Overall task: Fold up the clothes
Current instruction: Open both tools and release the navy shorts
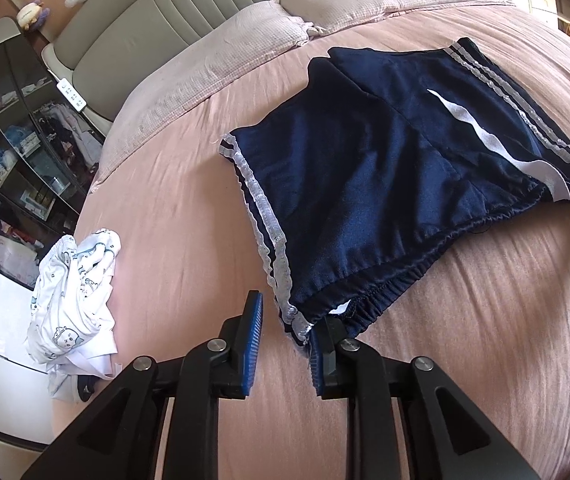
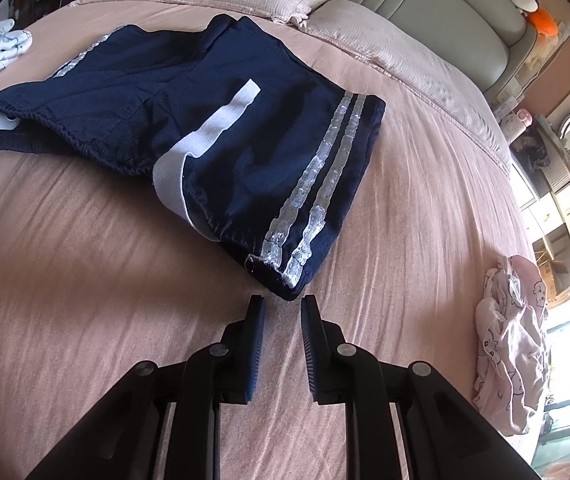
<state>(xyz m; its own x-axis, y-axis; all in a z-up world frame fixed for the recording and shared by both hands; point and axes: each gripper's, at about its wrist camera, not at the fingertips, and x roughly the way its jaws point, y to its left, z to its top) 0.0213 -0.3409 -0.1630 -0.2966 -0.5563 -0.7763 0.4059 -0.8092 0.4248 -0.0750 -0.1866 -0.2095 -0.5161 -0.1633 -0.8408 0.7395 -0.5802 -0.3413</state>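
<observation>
Navy blue shorts (image 1: 397, 168) with silver-white side stripes lie spread flat on the pink bed, waistband toward me; they also show in the right wrist view (image 2: 213, 120). My left gripper (image 1: 285, 320) is open at the shorts' near left waistband corner, with the corner lying over its right finger. My right gripper (image 2: 283, 304) is open just short of the near right corner, not touching it. A white drawstring band (image 2: 213, 128) lies across the front of the shorts.
A crumpled white printed garment (image 1: 77, 296) lies at the bed's left edge. A crumpled pink printed garment (image 2: 513, 340) lies at the right edge. Two pillows (image 1: 245, 40) and a padded headboard (image 1: 157, 20) are at the far end. Shelves stand left.
</observation>
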